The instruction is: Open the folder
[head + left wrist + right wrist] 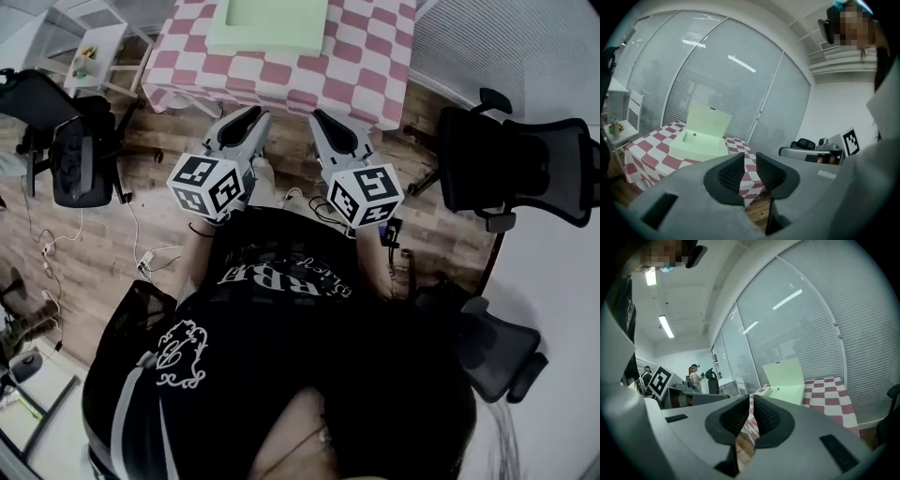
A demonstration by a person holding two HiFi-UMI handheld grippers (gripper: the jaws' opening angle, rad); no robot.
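The green folder [267, 26] lies open on the checked tabletop [366, 70], but the head view chops off its far end. Its raised lid only shows in the gripper views, where the grey gripper bodies hide the tabletop's near edge. The left claw [749, 168] is a slit apart and the right claw [751, 409] is pretty much together, both empty and well short of the folder, with an office chair [511, 173] off to the right.

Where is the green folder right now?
The folder lies on the checked table at the top centre of the head view, lid raised, ahead of the left gripper and right gripper, which are both clear of it.
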